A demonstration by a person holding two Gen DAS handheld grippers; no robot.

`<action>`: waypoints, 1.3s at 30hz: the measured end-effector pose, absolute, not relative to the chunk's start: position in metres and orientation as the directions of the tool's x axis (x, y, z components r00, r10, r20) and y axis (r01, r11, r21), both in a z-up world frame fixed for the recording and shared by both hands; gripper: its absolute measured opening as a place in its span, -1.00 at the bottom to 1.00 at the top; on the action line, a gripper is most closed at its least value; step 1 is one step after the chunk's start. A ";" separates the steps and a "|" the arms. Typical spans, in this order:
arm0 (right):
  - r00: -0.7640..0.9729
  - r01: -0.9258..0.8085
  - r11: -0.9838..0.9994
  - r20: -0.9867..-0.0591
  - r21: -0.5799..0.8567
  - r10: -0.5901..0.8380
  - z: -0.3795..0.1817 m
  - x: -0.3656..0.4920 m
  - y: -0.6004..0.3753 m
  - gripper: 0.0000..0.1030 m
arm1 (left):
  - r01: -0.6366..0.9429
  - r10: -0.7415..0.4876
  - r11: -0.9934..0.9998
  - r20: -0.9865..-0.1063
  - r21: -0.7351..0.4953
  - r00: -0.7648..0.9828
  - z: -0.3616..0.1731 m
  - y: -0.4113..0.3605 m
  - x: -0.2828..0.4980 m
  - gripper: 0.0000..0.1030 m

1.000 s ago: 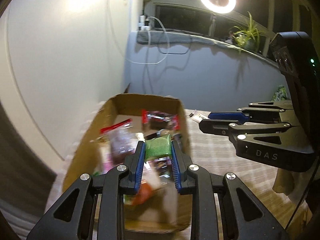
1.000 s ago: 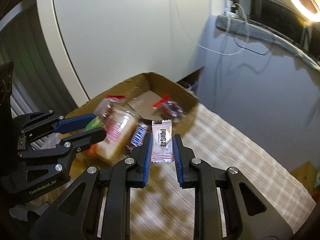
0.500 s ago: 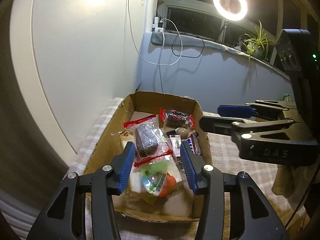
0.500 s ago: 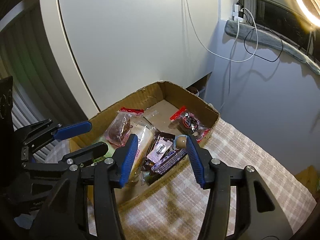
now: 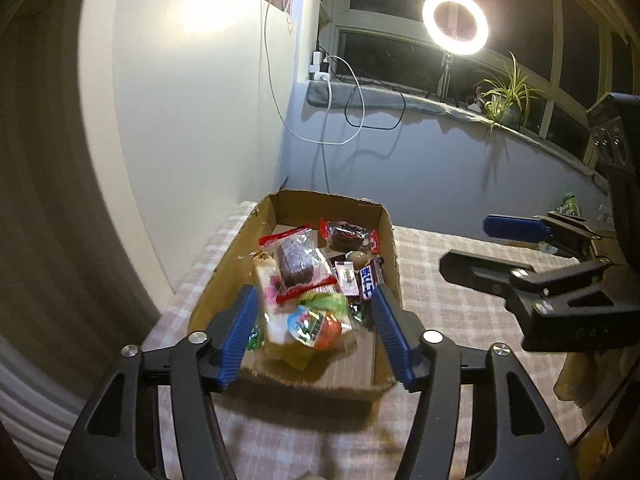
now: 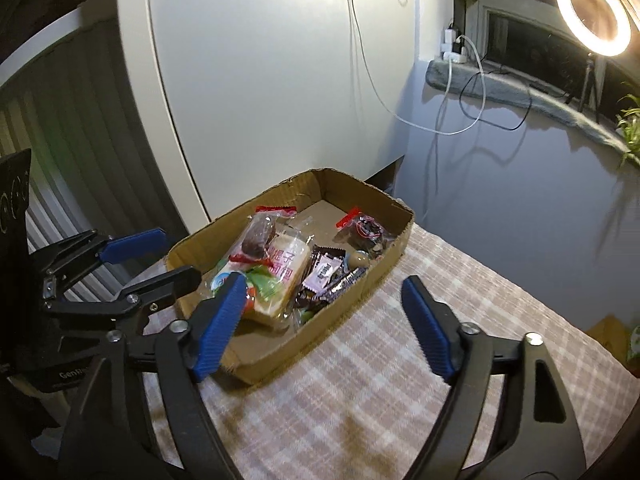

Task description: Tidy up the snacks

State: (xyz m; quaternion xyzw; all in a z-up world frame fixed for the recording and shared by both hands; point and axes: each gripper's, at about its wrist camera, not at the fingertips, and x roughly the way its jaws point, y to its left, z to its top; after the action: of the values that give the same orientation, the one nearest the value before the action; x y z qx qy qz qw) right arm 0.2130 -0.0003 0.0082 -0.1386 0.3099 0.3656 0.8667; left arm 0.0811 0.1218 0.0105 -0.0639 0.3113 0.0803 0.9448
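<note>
Cardboard box (image 5: pixel 390 236) heaped with bright, slightly blurred snack packets (image 5: pixel 298 266), both grippers just released, empty.

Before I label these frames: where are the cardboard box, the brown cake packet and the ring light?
cardboard box (image 5: pixel 390 240): left wrist view, right wall.
brown cake packet (image 5: pixel 296 266): left wrist view, the dark cake inside.
ring light (image 5: pixel 455 23): left wrist view, glowing ring's left edge.

Left gripper (image 5: pixel 312 320) and right gripper (image 6: pixel 322 318) are both hovering tilted downward, side by side, each with its jaws having just been opening and now standing wide apart, gripping nothing between the blue pads.
</note>
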 end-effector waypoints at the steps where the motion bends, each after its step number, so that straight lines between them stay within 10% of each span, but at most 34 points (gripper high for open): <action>1: 0.545 -0.718 0.696 -0.635 -0.018 0.547 0.009 0.207 -0.003 0.75 | -0.195 0.115 0.978 -0.598 -0.071 0.793 0.011 0.121 0.078 0.21; 39: 0.659 -0.609 0.792 -0.575 -0.032 0.484 0.011 0.149 -0.061 0.92 | -0.242 0.163 0.969 -0.589 -0.057 0.792 0.022 0.097 0.035 0.45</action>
State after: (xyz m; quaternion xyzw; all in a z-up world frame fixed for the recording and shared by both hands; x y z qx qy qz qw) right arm 0.1488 -0.0614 0.0113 -0.1115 0.2809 0.3024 0.9040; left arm 0.0350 0.0973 0.0220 -0.0647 0.3045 0.1073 0.9442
